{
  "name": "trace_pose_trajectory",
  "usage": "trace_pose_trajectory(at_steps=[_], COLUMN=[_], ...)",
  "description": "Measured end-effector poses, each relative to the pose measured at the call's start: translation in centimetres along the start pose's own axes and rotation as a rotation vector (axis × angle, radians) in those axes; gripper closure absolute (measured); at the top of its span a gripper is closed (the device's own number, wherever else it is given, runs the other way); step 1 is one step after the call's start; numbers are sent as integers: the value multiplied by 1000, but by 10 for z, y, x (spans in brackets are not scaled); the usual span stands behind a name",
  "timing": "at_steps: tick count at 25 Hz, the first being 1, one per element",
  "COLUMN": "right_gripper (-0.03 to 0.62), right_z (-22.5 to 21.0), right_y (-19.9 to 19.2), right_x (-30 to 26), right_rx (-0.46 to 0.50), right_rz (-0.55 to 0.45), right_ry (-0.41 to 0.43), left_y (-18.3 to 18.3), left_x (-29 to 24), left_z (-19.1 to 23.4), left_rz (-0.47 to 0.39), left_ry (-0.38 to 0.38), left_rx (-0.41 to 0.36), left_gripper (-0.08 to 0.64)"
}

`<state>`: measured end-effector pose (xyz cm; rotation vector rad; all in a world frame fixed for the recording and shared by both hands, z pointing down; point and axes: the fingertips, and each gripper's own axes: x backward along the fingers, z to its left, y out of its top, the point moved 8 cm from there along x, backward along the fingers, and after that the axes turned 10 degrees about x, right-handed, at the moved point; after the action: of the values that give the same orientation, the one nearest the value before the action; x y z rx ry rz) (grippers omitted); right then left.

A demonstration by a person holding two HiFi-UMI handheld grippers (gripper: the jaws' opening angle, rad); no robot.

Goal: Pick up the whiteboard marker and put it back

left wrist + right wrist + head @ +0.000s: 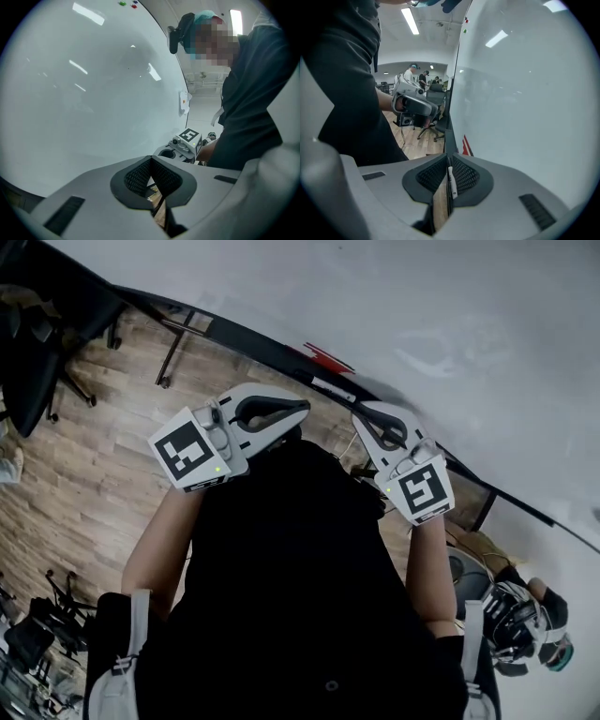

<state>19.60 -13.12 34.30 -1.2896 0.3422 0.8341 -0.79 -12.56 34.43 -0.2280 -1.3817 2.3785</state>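
Whiteboard marker (451,182) goes last as the smallest thing; biggest first. The whiteboard (422,315) fills the upper right of the head view and most of both gripper views. Wood floor (94,474) and my operator's black torso (300,587) show in the head view only. An office chair (28,362) stands at far left.

The dark tray ledge (253,338) runs along the board's lower edge; the right gripper view looks straight down it (449,140).

Left hand-held gripper (281,413) is held up near the ledge. Its own view shows the pads meeting at the tips (150,160), nothing between them.

Right hand-held gripper (373,420) is just beside it. Its pads (449,161) are also drawn together to a thin slit.

A red item (323,357) lies on the ledge.

I see the marker as a white stick with a dark end through the right slit, and in the head view as a pale strip (333,387) on the ledge, just ahead of the right jaws. Contact with it I cannot tell.
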Motion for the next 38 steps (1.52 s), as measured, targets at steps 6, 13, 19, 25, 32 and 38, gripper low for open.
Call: trace_pose_trajectory(at_steps=[6,13,19,25,32,38], right_gripper=[571,569,507,506,507,508], right_z=[12,13,16,22,28,31], right_y=[-14,-23,-24,-35,-50,-55], right_x=[-17,-38,-53,-66,-82,-94], right_rx=[-4,30,48,37,64,68], right_rz=[53,98,114,217,320,385], right_ry=[55,91,130,116,102,68], left_y=[-11,-23,-27,-32,-36,-36], left_x=[12,23,32,36,41,47], left_z=[-11,-21,-24,-29,-35,-37], left_rz=[-26,-40,-57,-62,-47,-35], left_ry=[55,102,134,147,145,140], left_rx=[11,28,35,34,16,7], left_gripper=[548,548,548,548,548,548])
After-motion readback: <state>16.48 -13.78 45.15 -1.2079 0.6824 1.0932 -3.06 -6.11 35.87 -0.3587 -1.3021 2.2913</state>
